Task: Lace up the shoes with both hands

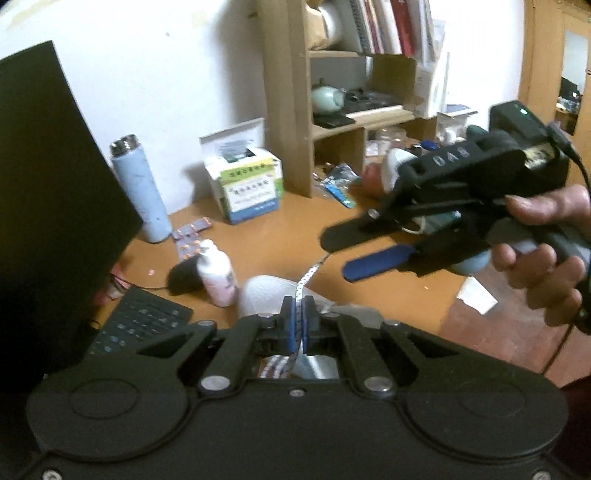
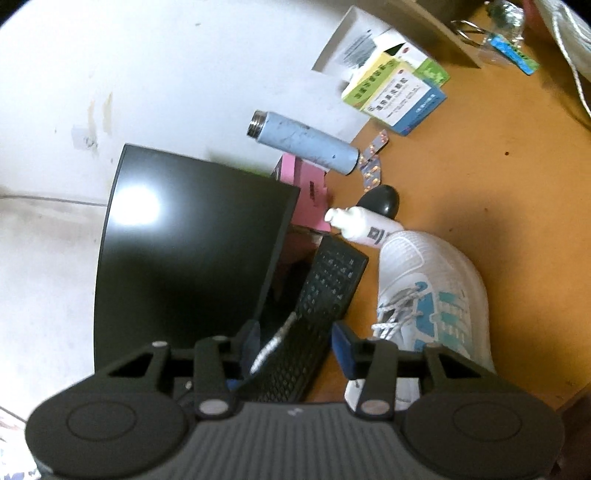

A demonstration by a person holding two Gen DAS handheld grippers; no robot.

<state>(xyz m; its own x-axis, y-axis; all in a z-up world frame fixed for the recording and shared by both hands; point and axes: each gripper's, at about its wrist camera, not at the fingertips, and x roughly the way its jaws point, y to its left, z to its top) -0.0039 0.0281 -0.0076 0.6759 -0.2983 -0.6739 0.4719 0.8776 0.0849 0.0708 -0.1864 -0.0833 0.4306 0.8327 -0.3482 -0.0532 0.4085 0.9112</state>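
Observation:
A white sneaker (image 2: 436, 288) with teal side panels lies on the orange desk (image 2: 498, 177); in the left wrist view only its white toe (image 1: 266, 291) shows behind my fingers. My left gripper (image 1: 297, 317) is shut on a white flecked shoelace (image 1: 306, 277), which rises toward the right gripper (image 1: 336, 256). A hand (image 1: 543, 258) holds that gripper, jaws apart. In the right wrist view, rolled sideways, the lace's tip (image 2: 273, 343) lies between the jaws of the right gripper (image 2: 295, 336), near the left pad and not pinched.
A dark monitor (image 2: 184, 258) and black keyboard (image 2: 325, 295) stand beside the sneaker. A blue flask (image 1: 140, 192), white bottle (image 1: 218, 273), black mouse (image 1: 183, 277), medicine boxes (image 1: 247, 184) and a wooden shelf (image 1: 332, 92) crowd the desk. A second white shoe (image 2: 569, 33) lies farther off.

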